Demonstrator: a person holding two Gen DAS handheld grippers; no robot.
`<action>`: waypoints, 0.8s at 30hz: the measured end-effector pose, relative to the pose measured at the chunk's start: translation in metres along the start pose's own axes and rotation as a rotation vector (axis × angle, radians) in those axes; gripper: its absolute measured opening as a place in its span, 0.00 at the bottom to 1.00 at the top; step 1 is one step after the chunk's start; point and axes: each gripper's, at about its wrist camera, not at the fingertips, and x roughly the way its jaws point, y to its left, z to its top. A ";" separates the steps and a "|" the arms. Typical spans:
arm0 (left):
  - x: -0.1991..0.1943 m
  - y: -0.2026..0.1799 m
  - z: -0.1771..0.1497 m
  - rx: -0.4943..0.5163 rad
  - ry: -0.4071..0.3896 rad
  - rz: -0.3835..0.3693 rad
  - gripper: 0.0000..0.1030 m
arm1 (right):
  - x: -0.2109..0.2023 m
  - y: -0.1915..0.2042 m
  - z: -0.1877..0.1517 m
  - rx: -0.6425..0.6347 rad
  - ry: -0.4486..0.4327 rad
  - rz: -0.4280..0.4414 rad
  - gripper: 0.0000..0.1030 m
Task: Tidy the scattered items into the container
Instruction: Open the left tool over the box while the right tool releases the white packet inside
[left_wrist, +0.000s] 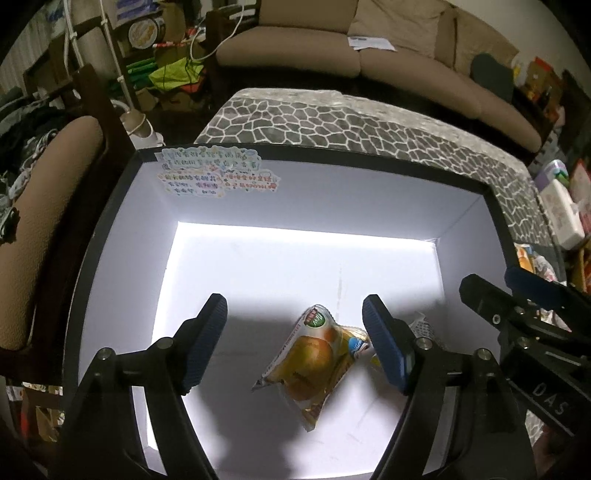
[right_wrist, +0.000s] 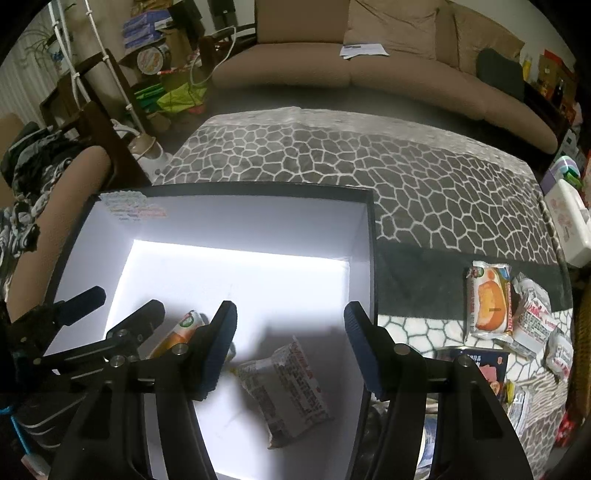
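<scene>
While the sofa (right_wrist: 369, 70) in the back is the biggest thing around, the real action is on the tabletop (right_wrist: 424, 192) with its grey pebble-pattern cover. Sitting on the left part of it is the container (right_wrist: 371, 258), a big black-rimmed box with white insides and a patch of colourful stickers (left_wrist: 218, 171) on its far wall.

Both tools hang over the box, angled down into it. The left gripper (left_wrist: 295, 343) has its jaws spread apart with nothing pinched, and the orange snack packet (left_wrist: 314, 363) lies flat on the box floor right between and below them, not touched by either pad as far as I can see. Same deal for the right gripper (right_wrist: 290, 347): jaws wide, holding nothing, with a white printed packet (right_wrist: 286, 391) lying on the floor under it.

So I'd say two items are in and the job's maybe a third done, rough guess. Still out on the tabletop, well to the right of the box: an orange-and-white packet (right_wrist: 489, 301), a couple of white wrapped packets (right_wrist: 533, 314) just beside it, a dark blue pack (right_wrist: 484, 363) nearer the camera, plus a few more bits at the bottom edge I can't make out. Those all still need moving.
</scene>
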 end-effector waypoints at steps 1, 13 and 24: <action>-0.001 0.000 0.000 0.001 -0.001 0.002 0.71 | -0.001 0.000 -0.001 -0.001 0.000 0.001 0.61; -0.030 0.011 -0.008 -0.016 -0.041 0.041 0.97 | -0.021 -0.012 -0.008 0.045 -0.031 -0.005 1.00; -0.074 -0.001 -0.026 -0.022 -0.074 0.039 1.00 | -0.080 -0.050 -0.021 0.083 -0.114 -0.015 1.00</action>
